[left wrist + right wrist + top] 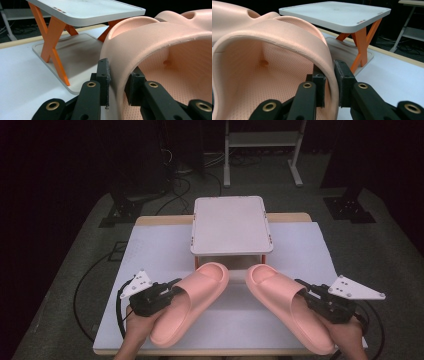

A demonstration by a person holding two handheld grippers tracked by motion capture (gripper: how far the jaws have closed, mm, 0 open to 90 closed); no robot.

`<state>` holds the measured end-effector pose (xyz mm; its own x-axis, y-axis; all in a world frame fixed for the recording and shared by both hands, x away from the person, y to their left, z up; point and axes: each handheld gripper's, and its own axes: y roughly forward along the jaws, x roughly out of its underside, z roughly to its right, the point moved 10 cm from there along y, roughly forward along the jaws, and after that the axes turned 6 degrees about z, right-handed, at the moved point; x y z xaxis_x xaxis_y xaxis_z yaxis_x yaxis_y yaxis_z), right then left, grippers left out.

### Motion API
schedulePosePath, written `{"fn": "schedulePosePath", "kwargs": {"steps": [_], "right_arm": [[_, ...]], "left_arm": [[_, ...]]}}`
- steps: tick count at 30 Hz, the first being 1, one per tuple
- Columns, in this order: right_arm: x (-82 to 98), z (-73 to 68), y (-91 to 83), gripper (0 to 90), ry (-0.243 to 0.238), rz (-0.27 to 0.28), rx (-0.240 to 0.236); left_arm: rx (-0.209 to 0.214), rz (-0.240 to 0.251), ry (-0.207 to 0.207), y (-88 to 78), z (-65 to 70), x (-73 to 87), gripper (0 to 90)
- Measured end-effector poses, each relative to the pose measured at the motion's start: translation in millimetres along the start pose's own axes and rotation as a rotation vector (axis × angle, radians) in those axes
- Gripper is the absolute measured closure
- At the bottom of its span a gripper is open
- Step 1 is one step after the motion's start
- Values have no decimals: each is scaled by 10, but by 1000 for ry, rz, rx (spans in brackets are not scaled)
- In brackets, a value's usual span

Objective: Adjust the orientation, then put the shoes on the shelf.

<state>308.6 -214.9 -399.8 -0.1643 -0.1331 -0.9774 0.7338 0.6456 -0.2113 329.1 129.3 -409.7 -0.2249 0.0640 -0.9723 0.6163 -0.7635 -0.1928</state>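
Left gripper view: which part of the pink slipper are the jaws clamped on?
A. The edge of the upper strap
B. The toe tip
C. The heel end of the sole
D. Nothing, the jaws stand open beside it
A. In the left gripper view the left gripper has one pad outside and one inside the arched strap edge of the left slipper, pressing on it.

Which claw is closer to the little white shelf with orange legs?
Left, but only slightly. The left claw grips the left slipper in front of the shelf, to its left. The right claw grips the right slipper, to its right.
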Motion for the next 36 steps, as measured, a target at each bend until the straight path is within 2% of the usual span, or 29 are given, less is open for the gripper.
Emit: {"fn": "schedulePosePath", "kwargs": {"steps": [9, 18, 30, 36], "right_arm": [[-119, 25, 1, 791, -1, 3, -3], [-260, 11, 45, 790, -4, 13, -5], [-501, 39, 111, 790, -19, 25, 1], [-578, 102, 164, 790, -1, 33, 4]], "left_arm": [[25, 19, 6, 2, 69, -139, 759], [49, 38, 32, 23, 99, -396, 759], [59, 53, 30, 83, 40, -641, 760], [59, 52, 33, 146, 8, -724, 760]]}}
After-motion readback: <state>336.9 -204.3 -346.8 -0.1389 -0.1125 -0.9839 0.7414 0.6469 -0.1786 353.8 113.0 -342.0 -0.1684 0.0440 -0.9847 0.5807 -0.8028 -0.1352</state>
